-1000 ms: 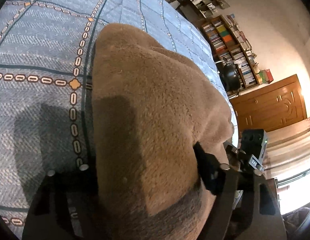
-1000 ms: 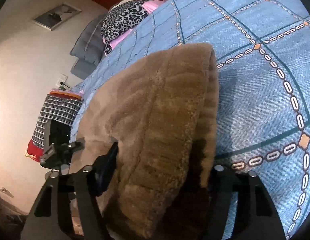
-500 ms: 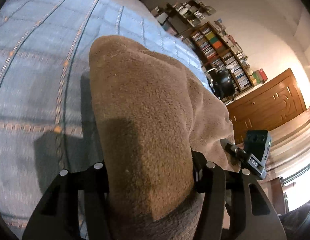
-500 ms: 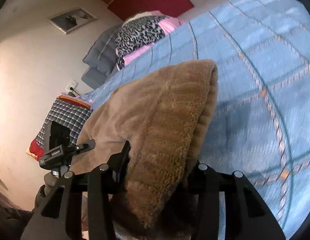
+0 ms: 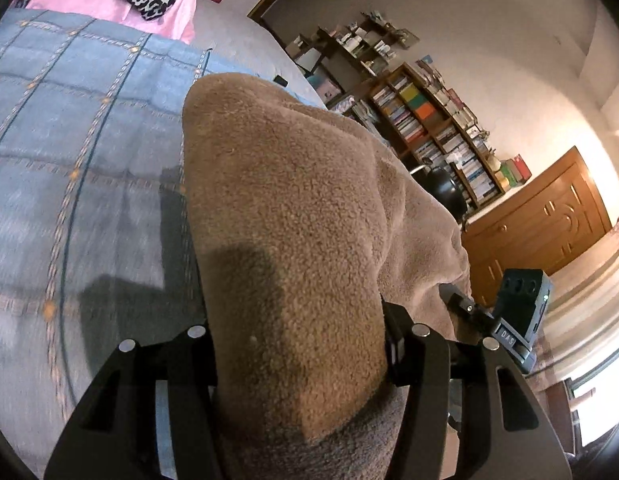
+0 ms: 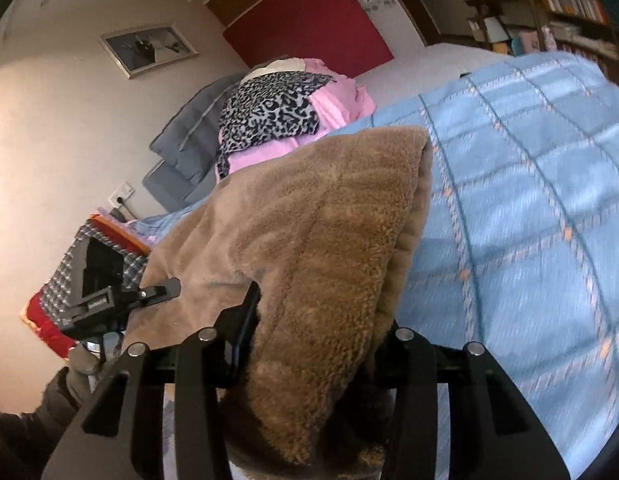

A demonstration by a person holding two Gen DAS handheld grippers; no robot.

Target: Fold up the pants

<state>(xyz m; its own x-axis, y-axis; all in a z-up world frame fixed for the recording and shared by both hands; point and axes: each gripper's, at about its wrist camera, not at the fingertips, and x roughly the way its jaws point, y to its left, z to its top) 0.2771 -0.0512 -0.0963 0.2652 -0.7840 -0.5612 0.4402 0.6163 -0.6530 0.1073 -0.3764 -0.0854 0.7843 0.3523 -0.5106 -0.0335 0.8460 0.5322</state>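
Gripping one pants (image 5: 293,216), two tools (image 5: 299,344) (image 6: 313,344)

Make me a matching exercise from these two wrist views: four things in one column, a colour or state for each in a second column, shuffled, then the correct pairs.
Things:
1. pants
2. bedspread
3. leopard-print cloth
4. left gripper

Colours or states:
A. blue with a grid of lines
B. black and white spots, lying on pink fabric
C. shut on fuzzy fabric
D. brown fleece, held up over the bed by both grippers

Pairs: 1-D, 2-A, 3-B, 4-C
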